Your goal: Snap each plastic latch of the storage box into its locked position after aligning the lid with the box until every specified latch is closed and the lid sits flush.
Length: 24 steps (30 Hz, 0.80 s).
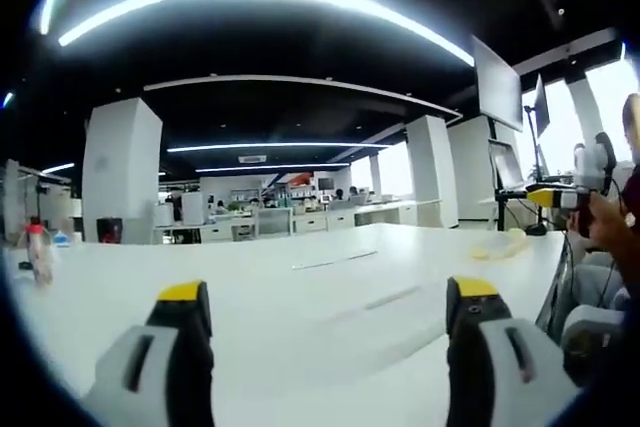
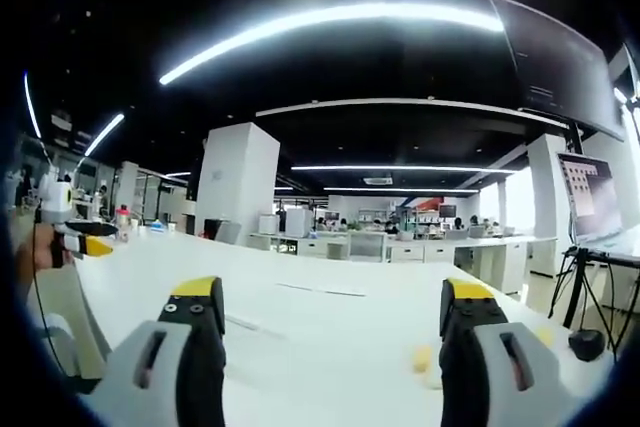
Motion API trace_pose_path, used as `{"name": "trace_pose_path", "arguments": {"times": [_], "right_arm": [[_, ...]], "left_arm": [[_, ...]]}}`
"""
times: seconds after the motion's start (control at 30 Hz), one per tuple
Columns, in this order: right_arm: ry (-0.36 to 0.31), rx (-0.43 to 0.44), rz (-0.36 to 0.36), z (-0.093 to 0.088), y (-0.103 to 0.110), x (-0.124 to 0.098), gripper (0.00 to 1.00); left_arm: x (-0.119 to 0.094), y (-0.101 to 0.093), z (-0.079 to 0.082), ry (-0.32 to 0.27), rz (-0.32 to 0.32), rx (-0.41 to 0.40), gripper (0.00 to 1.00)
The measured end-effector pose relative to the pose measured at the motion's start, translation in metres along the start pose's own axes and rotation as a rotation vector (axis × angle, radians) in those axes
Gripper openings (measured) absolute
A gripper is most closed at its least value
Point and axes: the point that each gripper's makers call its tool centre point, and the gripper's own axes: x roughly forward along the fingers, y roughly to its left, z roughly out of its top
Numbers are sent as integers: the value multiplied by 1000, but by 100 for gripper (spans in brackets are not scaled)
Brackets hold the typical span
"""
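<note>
Both the left gripper [image 1: 328, 299] and the right gripper [image 2: 331, 300] hover released, jaws wide apart, over a white table [image 1: 300, 292]. A blurred yellowish object [image 1: 505, 244] lies at about two o'clock in the left gripper view; I cannot tell whether it is the storage box.

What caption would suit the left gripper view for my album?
Open left gripper held over a white table, a bottle at its far edge, in an office.

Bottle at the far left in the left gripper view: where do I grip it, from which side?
The bottle stands upright and slim: probably grip its mid-body with the open left gripper, coming level from the near side across the table. It is blurred.
</note>
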Motion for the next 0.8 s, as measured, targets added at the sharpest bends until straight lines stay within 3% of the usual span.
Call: {"name": "trace_pose_path", "arguments": {"times": [0.8], "right_arm": [[15,-6,35,-5,15,3,88]], "left_arm": [[0,-12,3,9,-45,-20,97]]}}
